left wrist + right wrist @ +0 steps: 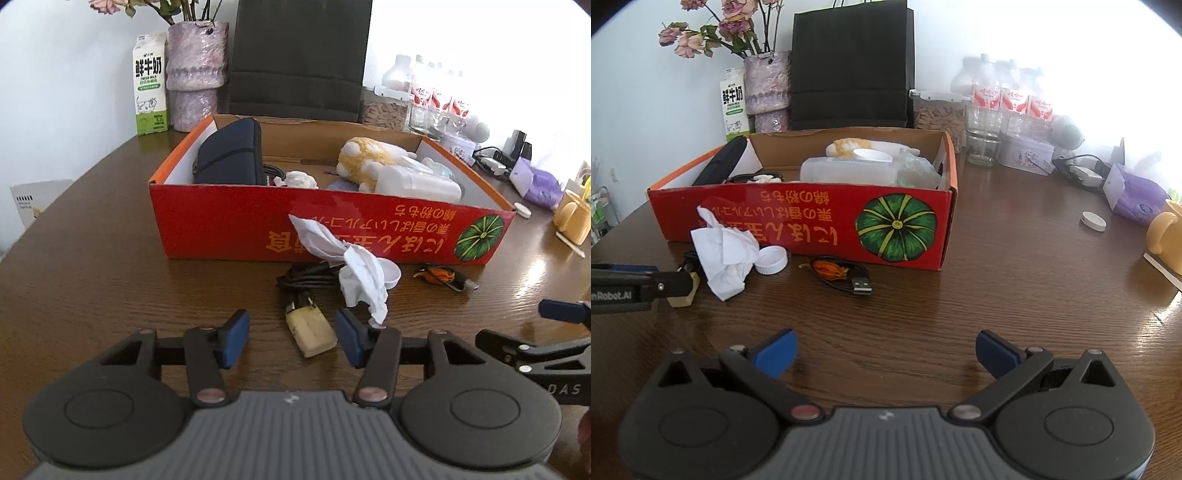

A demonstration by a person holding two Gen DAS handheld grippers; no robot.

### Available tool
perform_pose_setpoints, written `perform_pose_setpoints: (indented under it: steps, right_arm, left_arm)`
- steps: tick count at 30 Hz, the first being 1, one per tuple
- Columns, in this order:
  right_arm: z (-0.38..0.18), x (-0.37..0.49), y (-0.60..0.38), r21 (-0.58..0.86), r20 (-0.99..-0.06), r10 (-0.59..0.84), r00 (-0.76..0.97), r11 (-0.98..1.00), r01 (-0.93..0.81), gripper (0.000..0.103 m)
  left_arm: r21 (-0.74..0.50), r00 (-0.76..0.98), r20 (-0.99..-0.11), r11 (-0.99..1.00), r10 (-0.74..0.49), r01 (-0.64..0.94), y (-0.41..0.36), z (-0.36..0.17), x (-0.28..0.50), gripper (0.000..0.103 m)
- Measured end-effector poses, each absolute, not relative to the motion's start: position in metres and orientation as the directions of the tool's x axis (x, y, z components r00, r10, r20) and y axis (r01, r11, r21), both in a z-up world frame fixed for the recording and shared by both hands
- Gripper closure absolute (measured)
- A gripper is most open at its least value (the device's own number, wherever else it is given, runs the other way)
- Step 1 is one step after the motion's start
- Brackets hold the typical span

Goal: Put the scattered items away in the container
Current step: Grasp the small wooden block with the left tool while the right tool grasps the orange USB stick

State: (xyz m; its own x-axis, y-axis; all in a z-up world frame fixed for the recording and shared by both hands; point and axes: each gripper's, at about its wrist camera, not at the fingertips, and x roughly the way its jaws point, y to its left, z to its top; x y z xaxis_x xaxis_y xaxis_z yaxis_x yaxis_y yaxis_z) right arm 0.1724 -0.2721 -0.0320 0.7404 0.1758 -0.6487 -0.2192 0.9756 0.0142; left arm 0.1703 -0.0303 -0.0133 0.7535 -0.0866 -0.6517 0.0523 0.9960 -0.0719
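A red cardboard box [229, 229] [798, 221] stands on the brown table and holds a black pouch [231, 155], a plush toy [369, 155] and a white bottle [417, 184]. In front of it lie a crumpled tissue [362, 277] [724, 254], a white cap [772, 260], a black cable [306, 277], a yellowish plug adapter [312, 328] and a USB cable with an orange tie [846, 277]. My left gripper [291, 338] is open, its pads either side of the adapter. My right gripper [884, 352] is open and empty above bare table.
A milk carton [149, 85], a vase [195, 74] and a black bag [849, 62] stand behind the box. Bottles and glasses [997, 110], a purple pack [1137, 195], a small white disc [1092, 221] and a yellow mug [1163, 236] are to the right.
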Motion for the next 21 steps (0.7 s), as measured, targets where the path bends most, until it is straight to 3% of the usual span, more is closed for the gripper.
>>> perform_pose_setpoints:
  steps: [7, 9, 10, 11, 21]
  right_arm:
    - [-0.033, 0.174, -0.272, 0.011, -0.650, 0.166, 0.741, 0.978, -0.209, 0.000]
    - [-0.033, 0.174, -0.273, 0.014, -0.649, 0.164, 0.743, 0.979, -0.204, 0.000]
    - [-0.033, 0.174, -0.274, 0.019, -0.647, 0.166, 0.745, 0.979, -0.201, 0.000]
    - [-0.032, 0.175, -0.275, 0.024, -0.645, 0.168, 0.746, 0.980, -0.200, 0.000]
    - [-0.028, 0.202, -0.254, 0.035, -0.634, 0.215, 0.743, 0.967, -0.251, 0.000]
  left_arm:
    - [-0.027, 0.740, -0.671, 0.999, -0.051, 0.044, -0.038, -0.019, 0.176, 0.047]
    - [-0.007, 0.741, -0.671, 0.999, -0.038, 0.045, -0.041, -0.021, 0.176, 0.059]
    - [0.002, 0.744, -0.668, 0.999, -0.035, 0.049, -0.042, -0.021, 0.176, 0.076]
    - [0.002, 0.746, -0.665, 0.999, -0.036, 0.051, -0.042, -0.021, 0.175, 0.079]
    - [-0.019, 0.766, -0.642, 0.999, -0.048, 0.047, -0.027, -0.009, 0.164, 0.079]
